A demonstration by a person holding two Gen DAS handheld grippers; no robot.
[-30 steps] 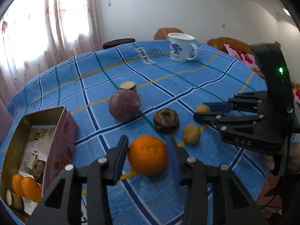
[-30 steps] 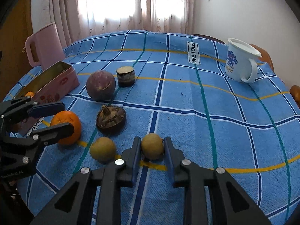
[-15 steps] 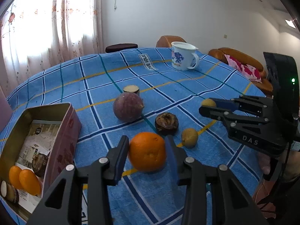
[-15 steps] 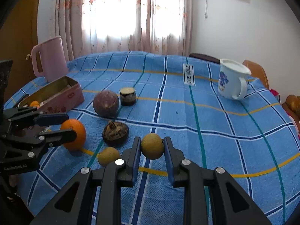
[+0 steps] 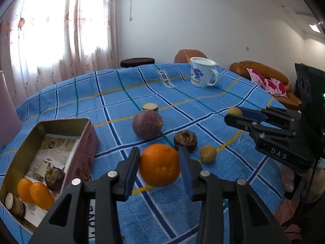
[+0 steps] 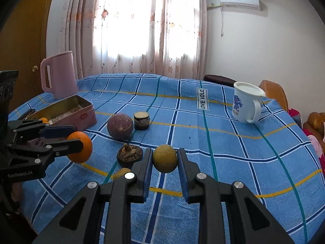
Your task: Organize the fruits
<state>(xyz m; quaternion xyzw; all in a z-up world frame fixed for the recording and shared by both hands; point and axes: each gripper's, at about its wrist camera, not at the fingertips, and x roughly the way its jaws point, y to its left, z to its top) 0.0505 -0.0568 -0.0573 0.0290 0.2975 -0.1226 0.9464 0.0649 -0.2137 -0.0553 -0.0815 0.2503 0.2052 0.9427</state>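
Your left gripper (image 5: 159,167) is clamped on the orange (image 5: 159,165), held clear above the surface (image 5: 113,93), likely bound for the tin (image 5: 81,142) at near left. Your right gripper (image 6: 165,161) is pinched on a small tan fruit (image 6: 165,158), also off the cloth. Both loads look ready to drop in the tin, which already holds two orange pieces (image 5: 34,191) and some dark bits. A second tan fruit (image 5: 208,154) sits just right of the orange. Dark husk (image 5: 185,140) lies just beyond, then the purple fruit (image 5: 147,124), with a cut stub (image 5: 150,107) touching behind it. Mug (image 5: 202,74) far right, pink jug (image 6: 57,75) far left, both well apart from the fruit so probably not part of the sort.
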